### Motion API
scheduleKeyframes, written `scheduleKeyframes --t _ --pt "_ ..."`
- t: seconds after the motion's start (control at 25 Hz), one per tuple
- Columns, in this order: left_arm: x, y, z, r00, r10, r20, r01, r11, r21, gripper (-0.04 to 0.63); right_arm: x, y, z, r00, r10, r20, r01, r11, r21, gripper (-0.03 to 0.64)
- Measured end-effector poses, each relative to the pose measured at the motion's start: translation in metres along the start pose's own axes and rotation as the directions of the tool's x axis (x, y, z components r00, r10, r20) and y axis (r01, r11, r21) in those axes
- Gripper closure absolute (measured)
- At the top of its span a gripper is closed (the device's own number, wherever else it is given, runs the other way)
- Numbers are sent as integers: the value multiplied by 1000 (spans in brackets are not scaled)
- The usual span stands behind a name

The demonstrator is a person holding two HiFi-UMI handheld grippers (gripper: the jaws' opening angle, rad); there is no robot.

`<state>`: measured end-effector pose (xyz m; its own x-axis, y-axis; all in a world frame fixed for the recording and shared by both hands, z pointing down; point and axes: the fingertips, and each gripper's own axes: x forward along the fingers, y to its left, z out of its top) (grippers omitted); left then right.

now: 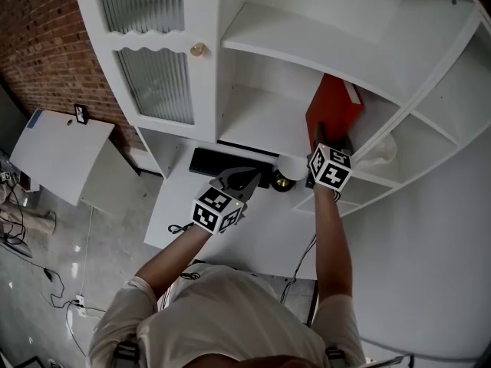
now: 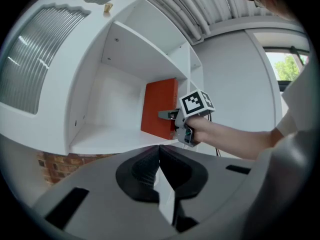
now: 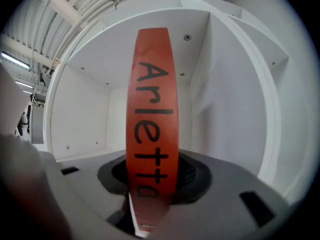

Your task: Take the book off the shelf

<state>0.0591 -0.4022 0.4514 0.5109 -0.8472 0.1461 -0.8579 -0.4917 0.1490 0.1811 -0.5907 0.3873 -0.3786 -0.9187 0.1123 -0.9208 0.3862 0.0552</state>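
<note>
An orange-red book (image 1: 331, 106) stands upright at the right end of a white shelf (image 1: 261, 125), against the compartment's side wall. My right gripper (image 1: 328, 138) is shut on its spine (image 3: 152, 109), which carries large black letters and fills the gap between the pads. From the left gripper view, the book (image 2: 159, 106) shows with the right gripper (image 2: 167, 115) clamped on its near edge. My left gripper (image 1: 244, 176) hangs lower, in front of the shelf, its jaws shut with nothing between them (image 2: 159, 151).
The cabinet has a ribbed-glass door (image 1: 157, 83) with a brass knob (image 1: 198, 49) left of the open compartment. Below it lie a black device (image 1: 219, 161) and a white round object (image 1: 291, 165). A plastic bag (image 1: 381, 150) sits in the right-hand cubby.
</note>
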Motion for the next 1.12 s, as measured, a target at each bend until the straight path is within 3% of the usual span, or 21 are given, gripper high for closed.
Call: scheduleKeyframes --t 0.52,1.12 --pt "-30 5 -18 995 97 23 -96 995 -23 601 -69 37 -4 984 176 29 -177 984 35 460" --pt "-97 34 -25 989 141 50 -138 989 -42 601 -156 89 -23 980 183 72 -182 983 -19 460"
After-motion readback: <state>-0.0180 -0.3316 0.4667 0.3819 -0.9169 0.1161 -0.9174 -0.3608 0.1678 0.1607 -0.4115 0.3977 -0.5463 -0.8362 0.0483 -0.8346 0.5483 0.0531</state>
